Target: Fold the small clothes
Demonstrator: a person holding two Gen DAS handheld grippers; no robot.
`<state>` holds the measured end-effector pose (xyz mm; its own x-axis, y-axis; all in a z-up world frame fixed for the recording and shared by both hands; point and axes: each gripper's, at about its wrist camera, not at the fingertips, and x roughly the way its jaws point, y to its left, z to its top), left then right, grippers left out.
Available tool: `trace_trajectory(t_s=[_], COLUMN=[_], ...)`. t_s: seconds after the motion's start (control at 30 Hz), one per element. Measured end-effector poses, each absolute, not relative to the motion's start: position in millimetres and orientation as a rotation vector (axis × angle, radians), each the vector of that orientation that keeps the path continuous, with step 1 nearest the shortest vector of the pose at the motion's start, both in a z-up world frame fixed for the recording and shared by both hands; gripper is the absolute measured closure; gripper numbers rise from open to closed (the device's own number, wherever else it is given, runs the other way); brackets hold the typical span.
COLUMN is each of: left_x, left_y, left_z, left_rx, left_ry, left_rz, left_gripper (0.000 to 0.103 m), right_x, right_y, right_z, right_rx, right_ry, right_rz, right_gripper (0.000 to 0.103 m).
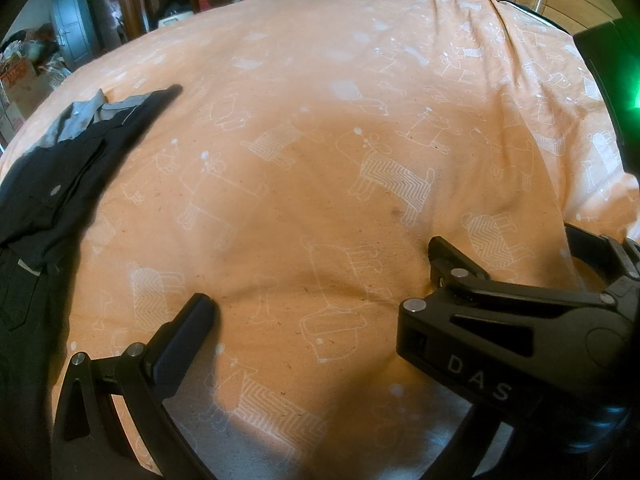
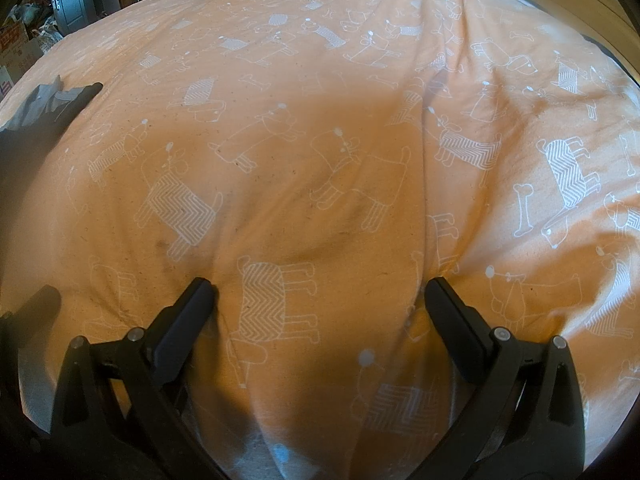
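Both grippers hover over the bed's orange dog-print duvet (image 2: 320,140). The left gripper (image 1: 320,276) has its fingers spread wide, holding nothing, and so does the right gripper (image 2: 320,292). The dark garment (image 1: 60,176) with grey trim lies crumpled at the bed's left edge, well apart from both.

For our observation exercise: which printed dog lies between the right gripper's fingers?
The chevron-striped white dog on the orange bedcover, framed by the right gripper; others lie farther off.
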<state>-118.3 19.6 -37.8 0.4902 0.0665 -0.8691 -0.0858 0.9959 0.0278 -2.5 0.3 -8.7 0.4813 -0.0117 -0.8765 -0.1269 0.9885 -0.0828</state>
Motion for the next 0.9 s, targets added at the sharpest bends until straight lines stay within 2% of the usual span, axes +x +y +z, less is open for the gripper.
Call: trace_trajectory(t_s=[0.9], left_x=[-118.0], left_y=[22.6], left_z=[-38.7], left_rx=[-0.045], left_ry=[1.053], left_rz=[0.069], left_gripper=[0.0], right_x=[-1.4], right_y=[1.6], right_z=[-9.3], right_rx=[-0.162], right_ry=[1.061], right_rz=[0.057], right_gripper=[0.0])
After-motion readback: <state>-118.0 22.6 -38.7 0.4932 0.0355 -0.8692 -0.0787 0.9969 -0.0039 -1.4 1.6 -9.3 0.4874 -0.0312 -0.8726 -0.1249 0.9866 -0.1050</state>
